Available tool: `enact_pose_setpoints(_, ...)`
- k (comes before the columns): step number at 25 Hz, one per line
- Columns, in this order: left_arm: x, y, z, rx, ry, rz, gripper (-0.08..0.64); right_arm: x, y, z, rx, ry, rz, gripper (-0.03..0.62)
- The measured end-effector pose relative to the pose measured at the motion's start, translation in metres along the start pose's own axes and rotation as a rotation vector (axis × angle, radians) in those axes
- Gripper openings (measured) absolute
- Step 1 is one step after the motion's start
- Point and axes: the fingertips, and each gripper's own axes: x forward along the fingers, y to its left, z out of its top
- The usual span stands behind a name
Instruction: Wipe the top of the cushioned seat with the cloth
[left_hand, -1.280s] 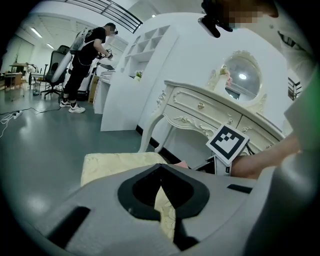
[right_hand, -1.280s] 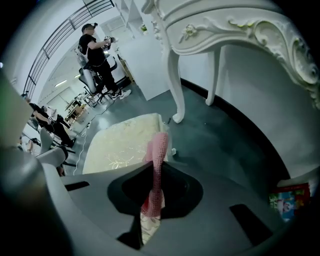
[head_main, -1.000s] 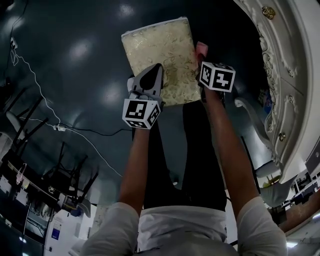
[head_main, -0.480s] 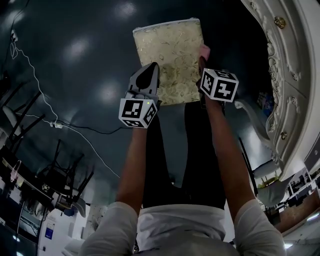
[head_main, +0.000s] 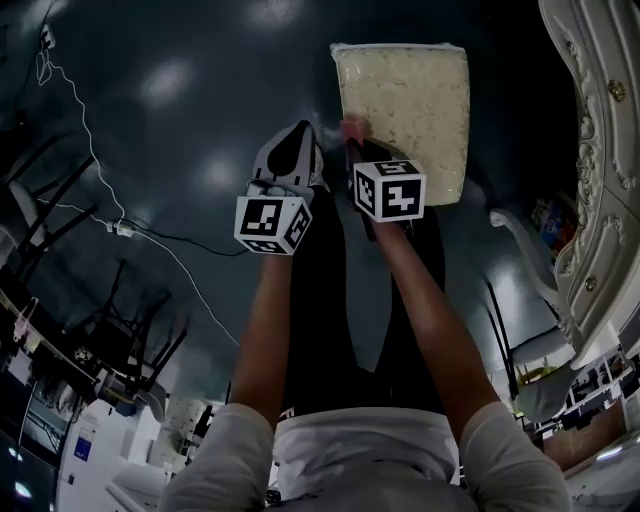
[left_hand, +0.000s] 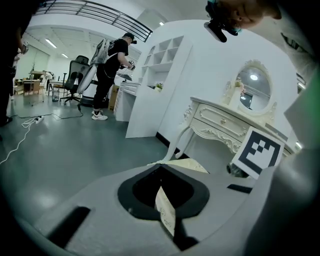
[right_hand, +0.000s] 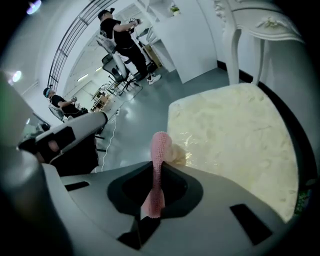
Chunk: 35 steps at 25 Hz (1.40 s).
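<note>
There is 1 cushioned seat (head_main: 405, 110), 1 pink cloth (right_hand: 160, 145) and 1 cream strip (left_hand: 165, 210). The claws number 2: the left claw (left_hand: 161, 172) and the right claw (right_hand: 157, 167). Farther off are 1 dressing table (left_hand: 220, 122), 1 oval mirror (left_hand: 254, 90), 1 standing person (right_hand: 122, 40) and 1 seated person (right_hand: 60, 102).

The cloth (right_hand: 160, 145) is a nubbly pink knit. The cushioned seat (right_hand: 235, 135) wears faintly shiny patterned fabric, much like the cream strip (left_hand: 165, 212). The floor (head_main: 180, 120) gleams smooth.
</note>
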Motion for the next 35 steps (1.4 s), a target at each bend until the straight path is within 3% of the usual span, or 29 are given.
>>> enact_pose_setpoints(5,-0.015,0.025,0.000,-0.009,0.000,0.017,0.012,0.036,0.014,-0.017,-0.046,0.097,-0.049,0.031)
enact_pose_setpoints(12,-0.014,0.018,-0.009,-0.017,0.006,0.007,0.012,0.025,-0.005,-0.013,-0.015,0.075,-0.060,0.031)
enact_pose_setpoints(20,0.012,-0.034,-0.010,-0.007,0.014,-0.039,0.012,-0.002,-0.031,-0.012,0.016,0.043,-0.054,0.031)
enact_pose_setpoints(35,0.073,-0.155,-0.034,0.034,0.062,-0.150,0.012,-0.085,-0.174,-0.009,0.170,-0.079,-0.138,0.031)
